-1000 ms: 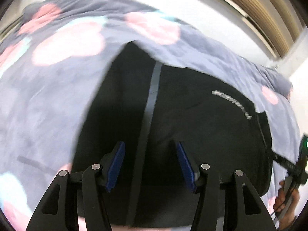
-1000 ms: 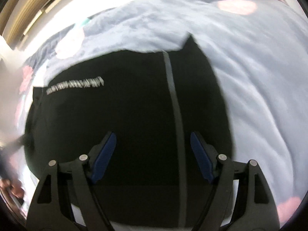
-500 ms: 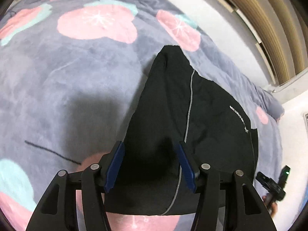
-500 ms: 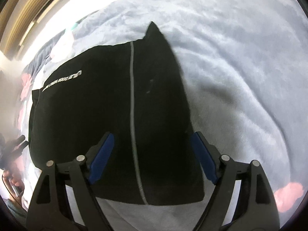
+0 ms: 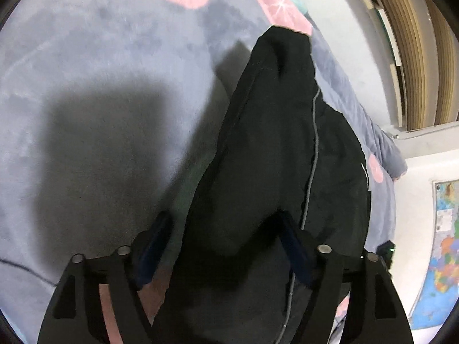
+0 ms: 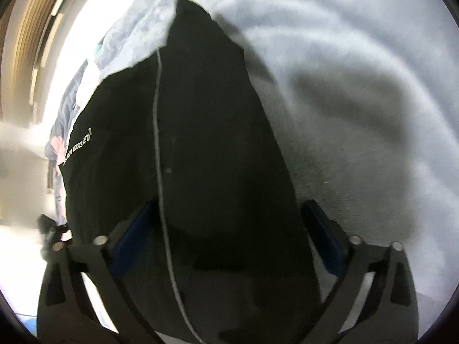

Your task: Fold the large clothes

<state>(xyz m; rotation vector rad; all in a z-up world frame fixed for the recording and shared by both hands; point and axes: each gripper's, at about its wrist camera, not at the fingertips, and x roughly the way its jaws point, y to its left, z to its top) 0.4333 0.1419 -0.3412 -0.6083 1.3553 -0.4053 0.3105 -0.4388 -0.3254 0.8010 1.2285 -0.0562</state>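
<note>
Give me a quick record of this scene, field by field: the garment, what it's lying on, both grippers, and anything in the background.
garment: black garment with a thin grey stripe and small white lettering
surface: grey blanket with pink shapes
left gripper: left gripper, jaws spread, black fabric between the blue pads
right gripper: right gripper, jaws spread, fabric between the pads
grip: cannot tell whether either is pinching the cloth
background: wooden slats, coloured map on the wall

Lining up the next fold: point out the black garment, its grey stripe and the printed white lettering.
black garment [image 5: 258, 172], left wrist view, middle of the dark cloth.
grey stripe [image 6: 157, 132], right wrist view, mid-length.
white lettering [image 6: 79, 149], right wrist view, centre of the print.
</note>
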